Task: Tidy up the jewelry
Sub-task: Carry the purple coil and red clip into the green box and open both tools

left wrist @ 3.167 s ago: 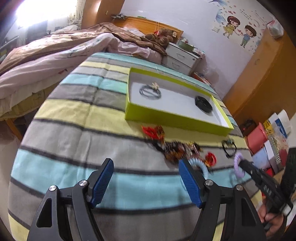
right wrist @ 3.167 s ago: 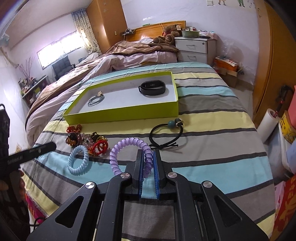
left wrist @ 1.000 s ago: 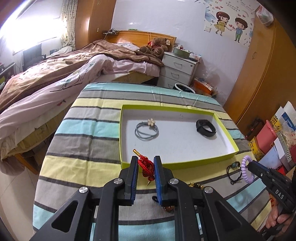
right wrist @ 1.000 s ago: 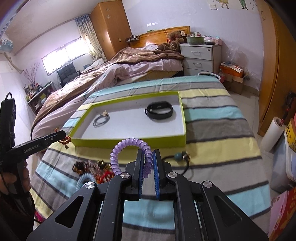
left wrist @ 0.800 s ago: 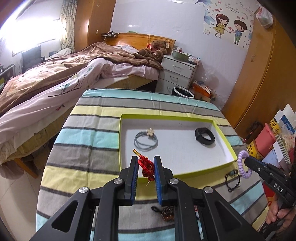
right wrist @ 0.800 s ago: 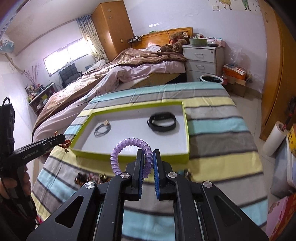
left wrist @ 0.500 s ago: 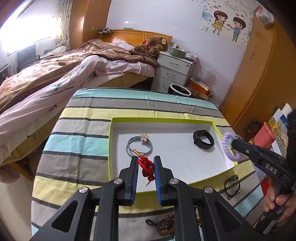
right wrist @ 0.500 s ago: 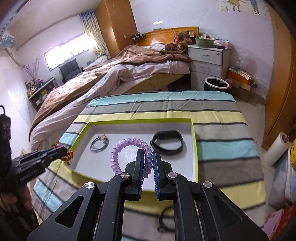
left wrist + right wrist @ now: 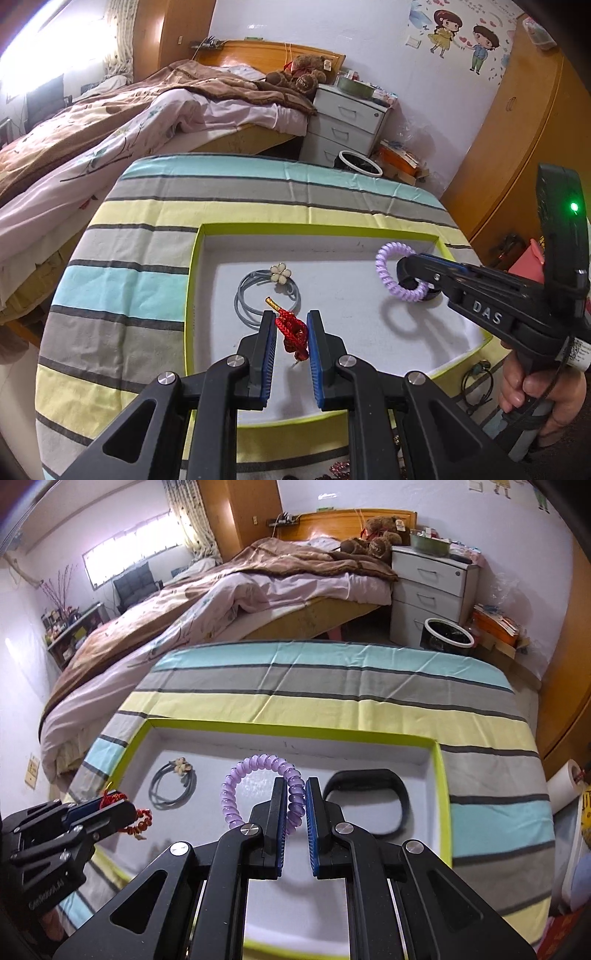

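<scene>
Two pieces boxed already; left tool [image 9: 291, 334] clenching red knot charm [image 9: 291, 330], right tool [image 9: 295, 803] clenching purple coil band [image 9: 255, 788] above tray [image 9: 441, 775]; more waiting near.

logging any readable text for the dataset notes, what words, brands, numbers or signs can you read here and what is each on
"DAS": white letters on the side of the black right gripper, seen in the left wrist view.
Embossed lettering on the black left gripper body, in the right wrist view: too faint to read.
White label below the right gripper's handle: print too small to read.
Cartoon wall sticker of two children: no legible words.
</scene>
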Motion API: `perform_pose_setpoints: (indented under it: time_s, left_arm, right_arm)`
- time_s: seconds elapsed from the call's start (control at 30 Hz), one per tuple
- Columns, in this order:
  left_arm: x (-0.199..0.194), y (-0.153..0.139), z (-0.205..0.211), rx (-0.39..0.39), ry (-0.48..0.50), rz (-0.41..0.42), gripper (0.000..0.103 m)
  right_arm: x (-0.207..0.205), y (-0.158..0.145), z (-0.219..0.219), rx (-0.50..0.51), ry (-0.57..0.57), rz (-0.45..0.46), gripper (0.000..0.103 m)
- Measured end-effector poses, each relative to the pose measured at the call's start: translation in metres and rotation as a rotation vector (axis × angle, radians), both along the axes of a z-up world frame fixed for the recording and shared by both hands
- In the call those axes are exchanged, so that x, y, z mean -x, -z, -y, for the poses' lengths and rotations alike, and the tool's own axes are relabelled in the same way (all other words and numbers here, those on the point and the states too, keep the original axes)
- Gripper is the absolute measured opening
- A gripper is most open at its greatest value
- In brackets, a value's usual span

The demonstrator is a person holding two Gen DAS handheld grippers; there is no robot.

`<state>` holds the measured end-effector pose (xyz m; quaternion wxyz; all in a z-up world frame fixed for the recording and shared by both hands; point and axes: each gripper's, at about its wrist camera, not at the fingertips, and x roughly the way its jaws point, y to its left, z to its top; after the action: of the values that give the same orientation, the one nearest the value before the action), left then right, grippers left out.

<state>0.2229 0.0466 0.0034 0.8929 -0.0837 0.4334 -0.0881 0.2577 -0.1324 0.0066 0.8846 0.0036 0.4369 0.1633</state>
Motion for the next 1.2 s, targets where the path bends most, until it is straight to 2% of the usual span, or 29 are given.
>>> perform_pose_setpoints:
  time_s: [0.4, 0.87, 1.03, 1.2]
  left_arm:
    - [-0.011, 0.019, -0.006, -0.008, -0.015, -0.050, 0.017]
    - [-0.014, 0.024, -0.011, -0.001, -0.031, -0.067, 0.018]
    - [-0.013, 0.023, -0.011, -0.002, -0.030, -0.058, 0.033]
    - [-0.011, 0.022, -0.010, -0.002, -0.028, -0.059, 0.035]
  right_arm:
    - [-0.022, 0.017, -0.010, 0.039, -0.006, -0.050, 0.010]
    - [-0.030, 0.023, -0.012, 0.059, -0.010, -0.066, 0.010]
    - [-0.031, 0.024, -0.015, 0.066, -0.009, -0.063, 0.011]
    - [-0.031, 0.024, -0.015, 0.065, -0.008, -0.059, 0.015]
